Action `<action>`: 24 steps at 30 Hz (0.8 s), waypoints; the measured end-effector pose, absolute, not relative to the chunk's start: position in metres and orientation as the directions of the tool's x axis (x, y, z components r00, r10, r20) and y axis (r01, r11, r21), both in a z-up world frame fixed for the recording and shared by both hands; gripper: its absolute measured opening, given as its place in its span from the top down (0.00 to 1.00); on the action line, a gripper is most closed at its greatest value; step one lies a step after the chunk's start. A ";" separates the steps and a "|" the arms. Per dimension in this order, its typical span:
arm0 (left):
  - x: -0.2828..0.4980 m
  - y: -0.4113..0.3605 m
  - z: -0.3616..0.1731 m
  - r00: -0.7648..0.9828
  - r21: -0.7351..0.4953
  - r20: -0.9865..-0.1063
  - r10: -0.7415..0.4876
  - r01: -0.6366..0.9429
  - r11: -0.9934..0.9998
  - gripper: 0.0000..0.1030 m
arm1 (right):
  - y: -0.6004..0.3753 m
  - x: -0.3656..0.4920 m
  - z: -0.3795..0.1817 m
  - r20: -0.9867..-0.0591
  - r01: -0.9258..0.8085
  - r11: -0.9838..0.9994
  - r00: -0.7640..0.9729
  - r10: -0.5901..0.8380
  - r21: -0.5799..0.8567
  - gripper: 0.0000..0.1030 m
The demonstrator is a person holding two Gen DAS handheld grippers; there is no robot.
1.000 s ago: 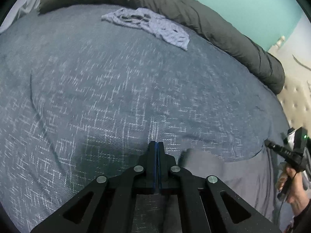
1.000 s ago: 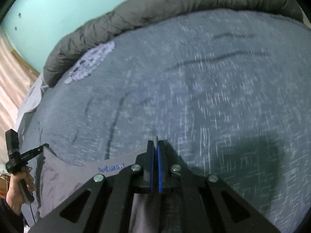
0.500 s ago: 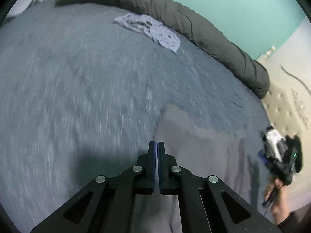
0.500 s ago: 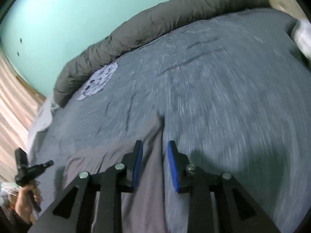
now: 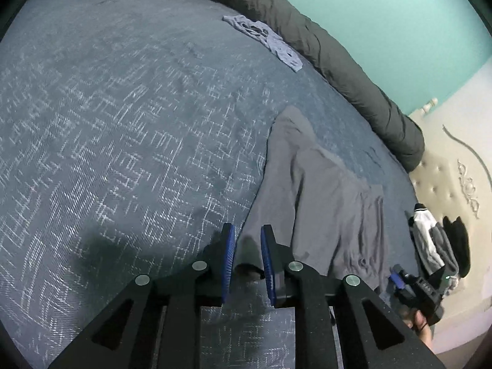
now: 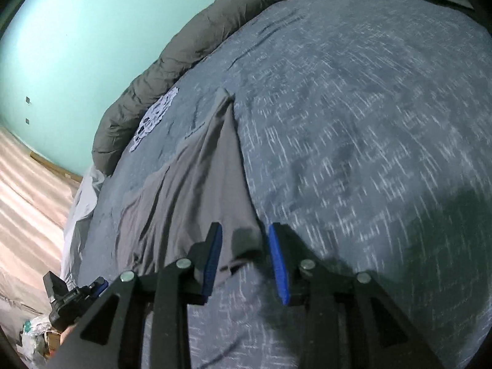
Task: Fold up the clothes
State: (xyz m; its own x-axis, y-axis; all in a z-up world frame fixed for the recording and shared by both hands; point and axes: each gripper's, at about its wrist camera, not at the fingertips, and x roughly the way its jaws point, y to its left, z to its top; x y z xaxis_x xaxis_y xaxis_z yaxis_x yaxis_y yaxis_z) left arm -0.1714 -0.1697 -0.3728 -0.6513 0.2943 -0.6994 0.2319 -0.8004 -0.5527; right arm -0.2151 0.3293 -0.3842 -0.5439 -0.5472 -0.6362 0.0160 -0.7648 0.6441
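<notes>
Nearest, the left gripper [image 5: 247, 249] has its blue-padded fingers [image 5: 229, 261] narrowly apart and opening, a corner of the grey garment [image 5: 326, 196] between them but not pinched. The right gripper [image 6: 246, 256] is opening too — its fingers [image 6: 278, 264] stand a little wider, the garment's other corner loose in the gap. The garment lies wrinkled on the patterned blue bed [image 5: 123, 123], stretching away toward one o'clock. Farther, at twelve, a small printed cloth [image 5: 264, 38] lies against the rolled dark duvet [image 5: 338, 61] — behind it, a teal wall [image 5: 384, 15].

Bedspread [image 6: 369, 123] blurred; clothes pile [image 5: 439, 240] indistinct.
</notes>
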 end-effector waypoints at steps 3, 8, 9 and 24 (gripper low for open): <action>-0.175 -0.169 -0.374 -0.655 -0.553 -0.695 0.297 0.222 -0.803 0.81 | 0.334 -0.218 -0.386 -0.626 -0.009 -0.740 -0.541 -0.562 0.672 0.70; -0.182 -0.161 -0.382 -0.634 -0.548 -0.710 0.305 0.227 -0.805 0.81 | 0.334 -0.219 -0.387 -0.633 -0.027 -0.736 -0.533 -0.561 0.676 0.70; -0.182 -0.160 -0.383 -0.633 -0.549 -0.711 0.306 0.228 -0.804 0.81 | 0.334 -0.218 -0.386 -0.633 -0.030 -0.735 -0.533 -0.562 0.678 0.70; -0.176 -0.162 -0.377 -0.656 -0.532 -0.696 0.291 0.199 -0.823 0.98 | 0.333 -0.218 -0.383 -0.610 0.026 -0.734 -0.538 -0.582 0.678 0.97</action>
State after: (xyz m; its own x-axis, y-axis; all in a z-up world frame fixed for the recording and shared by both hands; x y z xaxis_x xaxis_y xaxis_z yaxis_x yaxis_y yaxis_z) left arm -0.1758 -0.1621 -0.3771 -0.6564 0.2912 -0.6960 0.1986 -0.8233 -0.5318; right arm -0.2180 0.3326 -0.3834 -0.5379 -0.5820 -0.6098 0.0259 -0.7345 0.6781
